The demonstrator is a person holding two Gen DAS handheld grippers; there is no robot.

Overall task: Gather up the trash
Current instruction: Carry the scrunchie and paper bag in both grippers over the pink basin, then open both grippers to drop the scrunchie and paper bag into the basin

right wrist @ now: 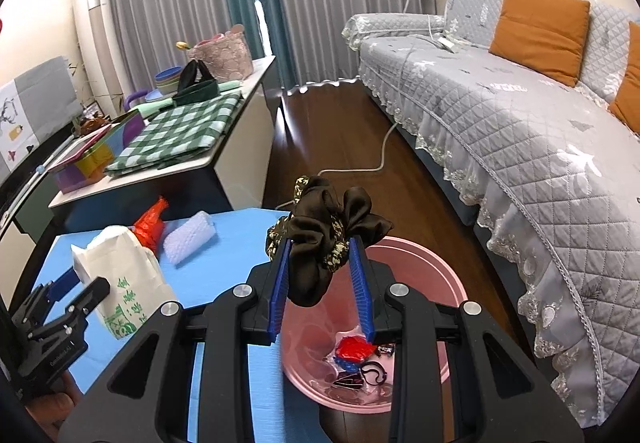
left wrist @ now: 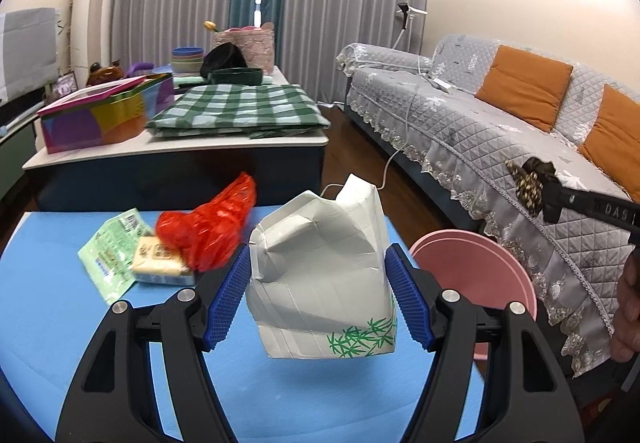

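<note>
My left gripper (left wrist: 318, 263) is shut on a crumpled white paper bag (left wrist: 320, 275) with green bamboo print, held just above the blue table (left wrist: 48, 315); the bag also shows in the right wrist view (right wrist: 124, 283). My right gripper (right wrist: 320, 263) is shut on a dark brown scrunchie (right wrist: 324, 239) and holds it over the pink bin (right wrist: 444, 291), which holds several small pieces of trash. On the table lie a red plastic bag (left wrist: 208, 227), a green wrapper (left wrist: 108, 255), a beige packet (left wrist: 160, 259) and a white bubble-wrap piece (right wrist: 188, 237).
A grey quilted sofa (right wrist: 520, 123) with orange cushions runs along the right. A low white cabinet (left wrist: 180, 147) behind the table carries a checked cloth, a colourful tin and bowls. A white cable (right wrist: 380, 159) lies on the wooden floor.
</note>
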